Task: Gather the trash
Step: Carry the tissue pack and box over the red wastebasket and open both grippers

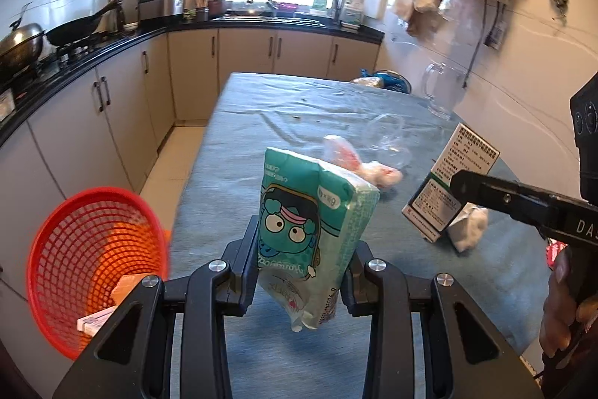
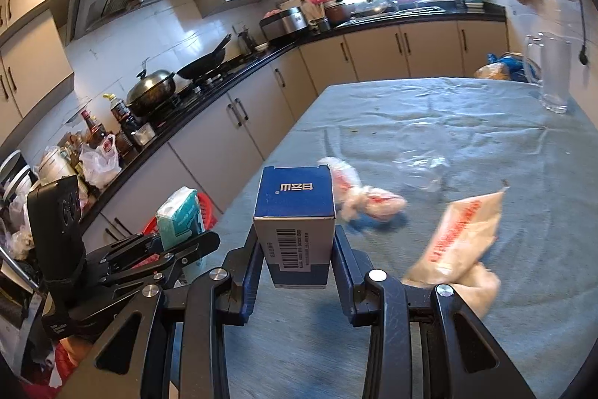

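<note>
Up front in the left wrist view, the left gripper (image 1: 304, 272) is clamped on a soft green tissue pack (image 1: 314, 230), a plump plastic-wrapped block with a cartoon face, held upright above the table (image 1: 261, 144). The table wears a wrinkled blue-grey cloth. Just past its left edge sits a red mesh basket (image 1: 89, 264), round and open-topped, with a small carton lying inside. Ahead of the pack lies a crumpled white-and-red wrapper (image 1: 358, 163), and beyond it a flattened clear plastic cup (image 1: 388, 141). To the right, the right gripper (image 1: 454, 184) comes in from the side, closed on a white and green printed box (image 1: 452, 182) held tilted; a white paper wad (image 1: 469, 225) rests on the cloth beneath. A clear glass pitcher (image 1: 444, 92) stands at the far right edge. The far half of the cloth lies bare.

Next, in the right wrist view, the right gripper (image 2: 297, 268) pinches the box (image 2: 295, 223) by its flat sides, its blue end face turned forward. At left the left gripper (image 2: 179, 245) holds the tissue pack (image 2: 181, 215) over the table edge, the red basket (image 2: 203, 208) peeking behind it. The crumpled wrapper (image 2: 358, 197) lies ahead, a tan printed bag (image 2: 463, 234) at right, the clear cup (image 2: 422, 167) farther on, and the pitcher (image 2: 553, 73) near the far corner.
</note>
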`<state>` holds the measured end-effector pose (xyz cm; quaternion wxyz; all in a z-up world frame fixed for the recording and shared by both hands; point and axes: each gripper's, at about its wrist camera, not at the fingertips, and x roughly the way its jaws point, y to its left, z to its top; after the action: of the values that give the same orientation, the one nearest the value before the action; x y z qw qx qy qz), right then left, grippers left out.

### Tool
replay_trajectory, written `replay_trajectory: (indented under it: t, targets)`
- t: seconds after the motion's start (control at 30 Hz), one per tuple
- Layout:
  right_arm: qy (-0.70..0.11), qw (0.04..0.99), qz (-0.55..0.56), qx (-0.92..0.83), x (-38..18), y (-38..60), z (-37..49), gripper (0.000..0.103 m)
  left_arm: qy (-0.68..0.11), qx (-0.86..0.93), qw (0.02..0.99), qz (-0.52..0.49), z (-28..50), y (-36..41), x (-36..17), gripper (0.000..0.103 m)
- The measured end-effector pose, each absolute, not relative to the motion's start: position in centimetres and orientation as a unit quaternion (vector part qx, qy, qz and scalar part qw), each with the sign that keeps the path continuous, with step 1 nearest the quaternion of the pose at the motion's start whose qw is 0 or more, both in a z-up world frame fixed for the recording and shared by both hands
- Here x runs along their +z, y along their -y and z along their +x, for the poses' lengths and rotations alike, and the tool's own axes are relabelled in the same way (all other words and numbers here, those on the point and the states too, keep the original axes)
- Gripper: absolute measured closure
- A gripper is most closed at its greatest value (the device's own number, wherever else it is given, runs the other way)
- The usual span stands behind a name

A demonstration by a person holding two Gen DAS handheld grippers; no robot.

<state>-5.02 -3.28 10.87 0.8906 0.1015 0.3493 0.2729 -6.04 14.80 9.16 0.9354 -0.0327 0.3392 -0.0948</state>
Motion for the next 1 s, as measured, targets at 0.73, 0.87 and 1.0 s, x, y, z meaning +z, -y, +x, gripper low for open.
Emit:
replay_trajectory:
  t: [0.73, 0.87, 1.0]
  targets:
    - [-0.38, 0.847, 0.055, 0.367, 11.0, -10.9, -3.7, 0.065, -0.332, 0.023, 0.936, -0.115, -7.8, -29.1, 7.5, 0.069]
    - [-0.39, 0.836, 0.043, 0.382, 10.3, -13.5, -3.7, 0.065, -0.343, 0.04, 0.93, -0.128, -7.8, -31.1, 6.4, 0.069]
    - [-0.402, 0.826, 0.034, 0.393, 9.4, -15.8, -3.3, 0.065, -0.352, 0.049, 0.924, -0.14, -8.0, -32.8, 5.3, 0.069]
